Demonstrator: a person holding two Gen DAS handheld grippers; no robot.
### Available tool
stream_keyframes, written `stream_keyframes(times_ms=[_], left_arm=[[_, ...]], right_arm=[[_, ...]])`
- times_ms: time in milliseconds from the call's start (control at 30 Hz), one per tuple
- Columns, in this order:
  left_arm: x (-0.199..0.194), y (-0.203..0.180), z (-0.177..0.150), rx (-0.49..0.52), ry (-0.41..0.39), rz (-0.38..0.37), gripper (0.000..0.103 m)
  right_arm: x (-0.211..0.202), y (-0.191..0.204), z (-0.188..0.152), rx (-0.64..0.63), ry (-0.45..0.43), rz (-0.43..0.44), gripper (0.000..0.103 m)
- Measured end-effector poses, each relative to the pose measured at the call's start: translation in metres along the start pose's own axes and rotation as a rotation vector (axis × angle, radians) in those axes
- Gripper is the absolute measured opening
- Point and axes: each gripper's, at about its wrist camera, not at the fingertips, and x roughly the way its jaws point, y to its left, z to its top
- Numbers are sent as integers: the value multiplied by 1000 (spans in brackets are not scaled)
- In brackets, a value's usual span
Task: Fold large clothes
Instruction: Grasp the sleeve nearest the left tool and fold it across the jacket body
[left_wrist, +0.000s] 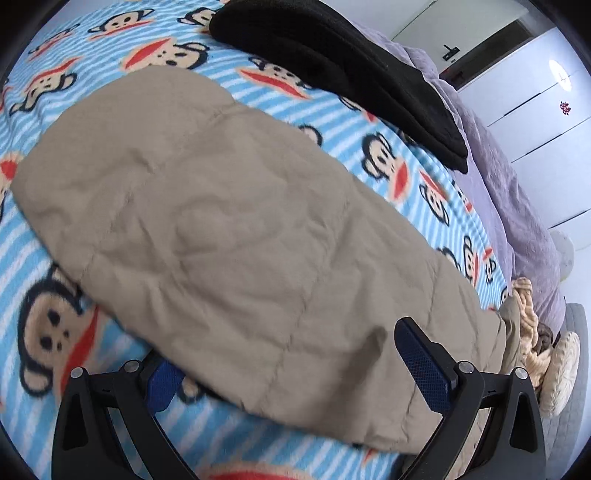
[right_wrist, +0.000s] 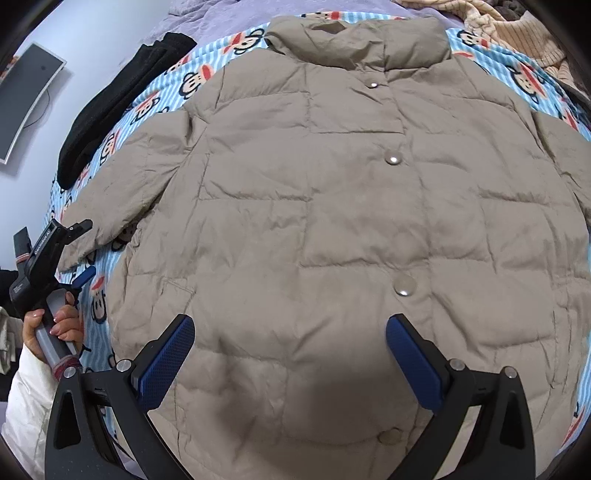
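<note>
A large beige quilted puffer jacket (right_wrist: 332, 206) lies flat, front up, snaps closed, collar at the far end, on a blue striped monkey-print blanket (right_wrist: 524, 77). Its left sleeve (left_wrist: 221, 206) fills the left wrist view. My left gripper (left_wrist: 295, 369) is open, its jaws on either side of the sleeve's cuff end; its left finger is partly hidden under the fabric. It also shows at the left edge of the right wrist view (right_wrist: 79, 251). My right gripper (right_wrist: 290, 354) is open and empty, hovering over the jacket's lower hem.
A black garment (left_wrist: 332, 70) lies folded beyond the sleeve, also in the right wrist view (right_wrist: 110, 107). A purple bedcover (left_wrist: 517, 206) lies past the blanket. A cream knit garment (right_wrist: 517, 29) lies at the far right. White cabinets (left_wrist: 535, 92) stand behind.
</note>
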Motion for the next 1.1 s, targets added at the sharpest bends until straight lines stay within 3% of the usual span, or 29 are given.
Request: stream_keyframes(times_ms=[100, 133, 167, 200, 267, 500, 533, 567, 633, 867, 1100], left_arm=[[7, -5, 19, 13, -39, 44, 102], [9, -8, 23, 20, -56, 64, 89], [10, -11, 26, 34, -69, 93, 68], [10, -12, 30, 53, -73, 111, 58], [11, -22, 33, 106, -74, 71, 11], [-40, -57, 30, 320, -220, 99, 11], [-50, -58, 29, 336, -236, 92, 11], [-57, -63, 29, 352, -249, 83, 11], [-71, -75, 27, 398, -275, 60, 11], [-89, -140, 3, 564, -293, -44, 11], [-83, -242, -57, 699, -252, -166, 11]], right_arm=[[5, 9, 12, 0, -25, 7, 103], [7, 13, 16, 1, -34, 13, 103], [8, 16, 20, 1, -40, 18, 103], [10, 20, 24, -1, -49, 22, 103], [13, 28, 33, -6, -63, 37, 103], [27, 70, 75, -44, -139, 113, 100], [30, 76, 82, -40, -152, 130, 82], [34, 81, 87, -38, -150, 141, 45], [50, 92, 100, -15, -108, 182, 16], [101, 132, 103, -42, -21, 275, 16], [123, 118, 92, -2, 42, 327, 16]])
